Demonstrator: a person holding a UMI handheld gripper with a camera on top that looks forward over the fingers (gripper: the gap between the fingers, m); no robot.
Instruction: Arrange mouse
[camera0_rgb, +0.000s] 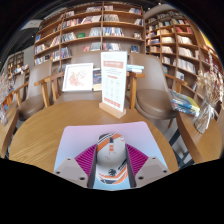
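We see the claw (111, 168) closed narrow on the mouse (111, 157), both pink pads (87, 158) pressing its sides. The mouse is grey and white with an orange stripe, held between the fingers above a white mat (100, 134) that lies on the round wooden table (45, 125). Just beyond the mat, ahead of the fingers, stands an upright sign (114, 84) with an orange header and rows of text; we cannot read the wording. Further ahead to the left a white display board (78, 77) stands on the table, print illegible. Chairs (150, 85) sit around the far side of the table. Bookshelves (100, 28) full of books fill the background. Nothing lies between the claw and the mat.
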